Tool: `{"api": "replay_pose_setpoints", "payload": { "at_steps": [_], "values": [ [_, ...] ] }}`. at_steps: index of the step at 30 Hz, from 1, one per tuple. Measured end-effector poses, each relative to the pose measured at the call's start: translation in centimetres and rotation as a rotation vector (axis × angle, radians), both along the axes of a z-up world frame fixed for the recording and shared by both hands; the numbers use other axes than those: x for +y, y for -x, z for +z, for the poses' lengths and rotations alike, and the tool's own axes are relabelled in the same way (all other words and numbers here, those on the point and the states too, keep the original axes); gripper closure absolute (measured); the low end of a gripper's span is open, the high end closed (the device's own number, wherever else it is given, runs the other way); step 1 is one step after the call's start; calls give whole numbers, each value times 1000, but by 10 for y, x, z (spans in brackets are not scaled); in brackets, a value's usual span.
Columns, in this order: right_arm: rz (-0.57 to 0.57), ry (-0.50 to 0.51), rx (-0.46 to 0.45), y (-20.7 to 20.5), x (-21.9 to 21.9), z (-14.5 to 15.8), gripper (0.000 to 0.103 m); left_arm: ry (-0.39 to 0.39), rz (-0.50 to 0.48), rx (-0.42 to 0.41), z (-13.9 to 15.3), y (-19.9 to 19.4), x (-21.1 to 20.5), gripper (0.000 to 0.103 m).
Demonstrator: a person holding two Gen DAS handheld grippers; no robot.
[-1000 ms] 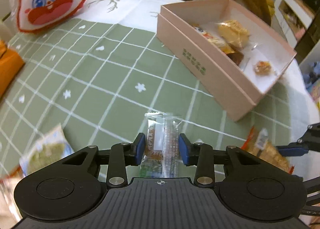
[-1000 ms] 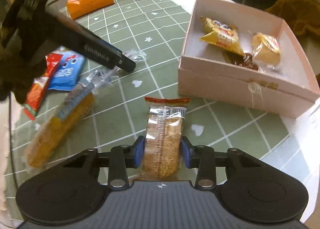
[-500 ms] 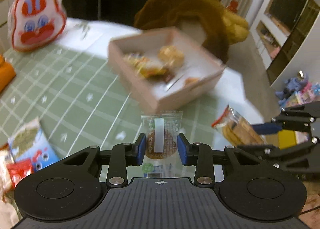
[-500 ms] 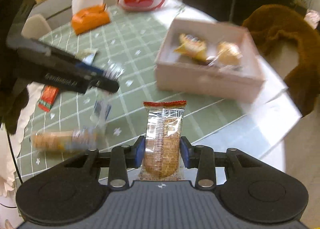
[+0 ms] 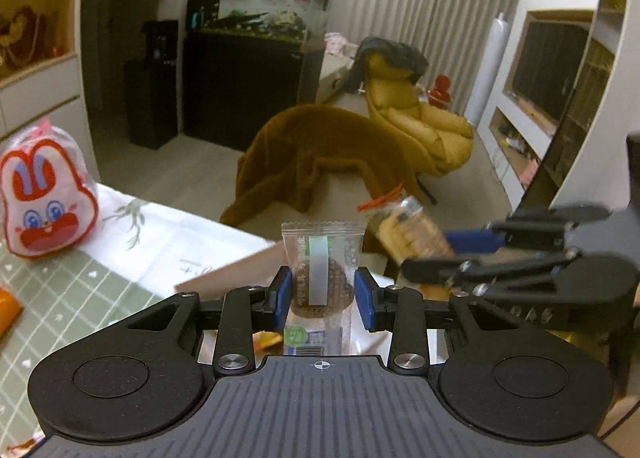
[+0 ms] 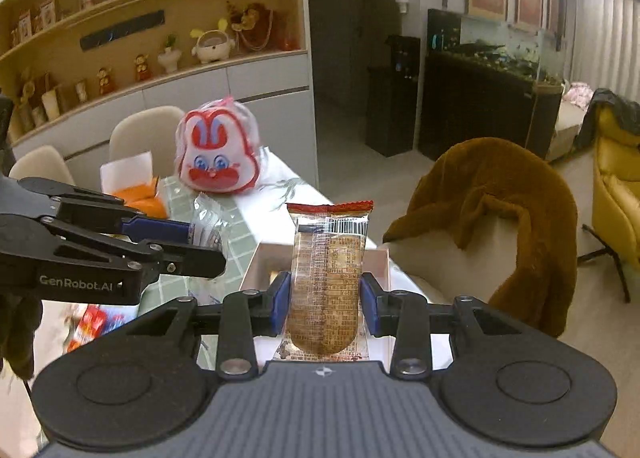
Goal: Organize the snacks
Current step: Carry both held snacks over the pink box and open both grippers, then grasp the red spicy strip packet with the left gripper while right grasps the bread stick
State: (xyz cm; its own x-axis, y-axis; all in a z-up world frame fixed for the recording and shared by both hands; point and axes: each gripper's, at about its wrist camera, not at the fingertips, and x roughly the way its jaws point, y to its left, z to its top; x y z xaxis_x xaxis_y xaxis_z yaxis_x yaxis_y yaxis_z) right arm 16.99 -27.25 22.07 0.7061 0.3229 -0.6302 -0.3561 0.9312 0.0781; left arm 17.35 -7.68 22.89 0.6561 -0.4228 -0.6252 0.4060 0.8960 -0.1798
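The left gripper (image 5: 320, 294) is closed on a small clear packet with a round brown cookie (image 5: 322, 278), and the right gripper (image 6: 325, 300) is closed on a long clear packet of brown crackers with red ends (image 6: 327, 282). Both packets are pinched at their middle and stand upright, probably so they do not swing. They hang above the pale pink cardboard box (image 6: 256, 266) on the table with the green checked cloth (image 5: 76, 298), where I think they will be dropped.

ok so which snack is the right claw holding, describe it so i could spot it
Start at the pink box on the green checked table. Above its near edge, the right claw grips a cracker packet upright. Its red crimped top, barcode and tan stacked crackers set it apart from the clear packet with a round brown snack in the left claw.
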Motion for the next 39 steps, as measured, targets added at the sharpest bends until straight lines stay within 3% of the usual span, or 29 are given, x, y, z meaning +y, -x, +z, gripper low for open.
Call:
{"api": "replay_pose_setpoints", "payload": {
  "at_steps": [3,6,8,12,23,30,35,39],
  "values": [
    [16,-28,41,-26,0,-10,65,77,40,74,-14,-39,5,61],
    [6,-14,91,-50,4,-27,49,162,97,167,-38,-71,14,62],
    [-4,-7,89,-49,5,-34,37,149,132,173,-47,-75,19,62],
    [1,-3,92,-49,5,-42,32,117,158,206,-58,-68,42,62],
    [51,16,165,-29,50,-61,25,50,369,261,-89,12,169,62],
    [197,68,253,15,119,-94,24,-74,628,279,-120,64,247,62],
    [280,96,324,44,165,-121,24,-33,722,328,-154,91,282,62],
    [320,101,371,62,188,-132,24,-2,694,337,-172,100,286,62]
  ]
}}
